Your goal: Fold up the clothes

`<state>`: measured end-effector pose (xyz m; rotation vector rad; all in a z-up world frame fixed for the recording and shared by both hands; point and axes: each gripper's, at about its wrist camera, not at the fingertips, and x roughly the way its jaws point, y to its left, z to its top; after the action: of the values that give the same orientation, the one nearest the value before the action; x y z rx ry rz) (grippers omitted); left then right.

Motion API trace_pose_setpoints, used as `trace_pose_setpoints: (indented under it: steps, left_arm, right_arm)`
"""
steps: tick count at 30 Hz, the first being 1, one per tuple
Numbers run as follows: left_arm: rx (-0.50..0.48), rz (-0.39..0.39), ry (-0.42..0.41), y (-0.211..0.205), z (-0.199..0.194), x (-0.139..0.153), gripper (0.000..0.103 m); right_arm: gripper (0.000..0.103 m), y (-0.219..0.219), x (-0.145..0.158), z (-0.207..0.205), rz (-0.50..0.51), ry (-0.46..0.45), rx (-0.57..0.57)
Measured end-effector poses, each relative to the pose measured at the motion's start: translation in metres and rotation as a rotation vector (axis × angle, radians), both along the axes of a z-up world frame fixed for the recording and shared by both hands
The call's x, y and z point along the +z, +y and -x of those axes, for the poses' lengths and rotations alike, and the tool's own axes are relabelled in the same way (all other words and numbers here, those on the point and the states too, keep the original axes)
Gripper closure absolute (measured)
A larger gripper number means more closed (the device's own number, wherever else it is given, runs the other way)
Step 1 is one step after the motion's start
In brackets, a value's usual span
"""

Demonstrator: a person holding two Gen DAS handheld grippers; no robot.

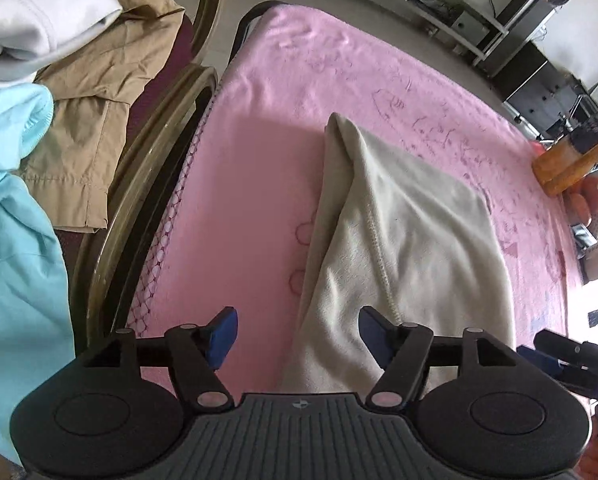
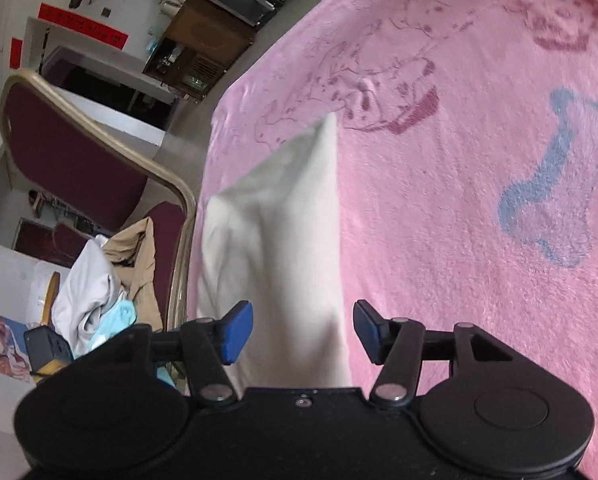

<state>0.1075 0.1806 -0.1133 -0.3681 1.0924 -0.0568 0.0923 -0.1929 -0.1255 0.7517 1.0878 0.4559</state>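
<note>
Because both tongs stand open with nothing pressed between their blue pads, the cream garment [image 1: 403, 232] lies free on the pink blanket [image 1: 259, 160] that covers the table, and any disturbance from here would act on an unsecured fold. The main risk is that a pad or finger drags across the cloth on the way past, which would pull the folded layers apart or skew the long stitched edge; a second risk is that the near end, which appears to reach the near edge of the table beneath the tools, slides off under its own weight. In the left wrist view the left tongs [image 1: 297, 334] sit just above the near end of the garment, the right-hand pad over the cloth beside its seam and the left-hand pad over bare blanket. In the right wrist view the right tongs [image 2: 303, 330] straddle the same near end, the cloth [image 2: 275, 240] running away from the gap toward a tapered corner near the middle of the table. The garment lies closer to the table's left edge, beside the chair [image 2: 79, 152] holding the unfolded clothes [image 1: 39, 120]. No pad visibly touches the fabric.
</note>
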Motion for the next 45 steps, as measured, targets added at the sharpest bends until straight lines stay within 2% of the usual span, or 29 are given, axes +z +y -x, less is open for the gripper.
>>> trace_pose_setpoints:
  steps: [6,12,15,17,21,23,27,30,33,34,36,37,38,41,43,45]
  left_arm:
    - [-0.024,-0.03,0.003,-0.008,-0.003,-0.002,0.037]
    - [-0.047,-0.024,0.022,-0.011,-0.009,-0.009,0.037]
    - [-0.061,-0.031,0.034,-0.014,-0.015,-0.013,0.034]
    - [-0.063,-0.008,0.029,-0.012,-0.017,-0.013,0.037]
    - [-0.089,0.099,0.034,-0.015,-0.02,-0.016,0.039]
    - [-0.103,0.085,0.037,-0.02,-0.022,-0.018,0.038]
    - [-0.071,0.053,0.049,-0.019,-0.025,-0.018,0.034]
    - [-0.088,0.062,0.05,-0.024,-0.028,-0.017,0.04]
    - [-0.151,0.005,0.025,-0.039,-0.025,-0.015,0.04]
    - [-0.162,-0.014,0.012,-0.042,-0.024,-0.014,0.045]
    - [-0.172,-0.034,-0.016,-0.047,-0.02,-0.01,0.058]
    - [-0.17,-0.041,-0.032,-0.048,-0.018,-0.007,0.07]
    - [-0.17,-0.052,-0.049,-0.05,-0.016,-0.004,0.078]
    - [-0.182,-0.136,-0.1,-0.062,-0.006,0.007,0.084]
    - [-0.198,-0.194,-0.132,-0.074,0.0,0.017,0.087]
    - [-0.209,-0.212,-0.168,-0.083,0.01,0.032,0.087]
  right_arm:
    - [0.047,-0.002,-0.023,-0.01,-0.063,0.03,-0.022]
    - [0.048,-0.002,-0.039,-0.02,-0.144,0.048,-0.03]
    - [0.049,-0.002,-0.046,-0.023,-0.188,0.057,-0.031]
    - [0.05,-0.001,-0.049,-0.026,-0.206,0.059,-0.027]
    - [0.056,0.006,-0.051,-0.029,-0.209,0.052,-0.009]
    - [0.056,0.006,-0.052,-0.029,-0.207,0.041,0.005]
    - [0.058,0.004,-0.053,-0.029,-0.224,0.04,0.008]
    - [0.06,0.004,-0.054,-0.03,-0.231,0.041,-0.002]
    - [0.06,0.008,-0.053,-0.03,-0.206,0.033,-0.012]
    - [0.06,0.011,-0.052,-0.029,-0.189,0.028,-0.016]
    - [0.068,0.015,-0.049,-0.027,-0.155,0.018,-0.024]
    - [0.074,0.018,-0.046,-0.026,-0.12,0.005,-0.022]
    - [0.077,0.023,-0.042,-0.025,-0.074,-0.012,-0.017]
    - [0.08,0.042,-0.022,-0.022,0.088,-0.06,0.001]
    - [0.081,0.048,-0.003,-0.017,0.144,-0.091,0.009]
    - [0.081,0.052,0.016,-0.011,0.187,-0.122,0.016]
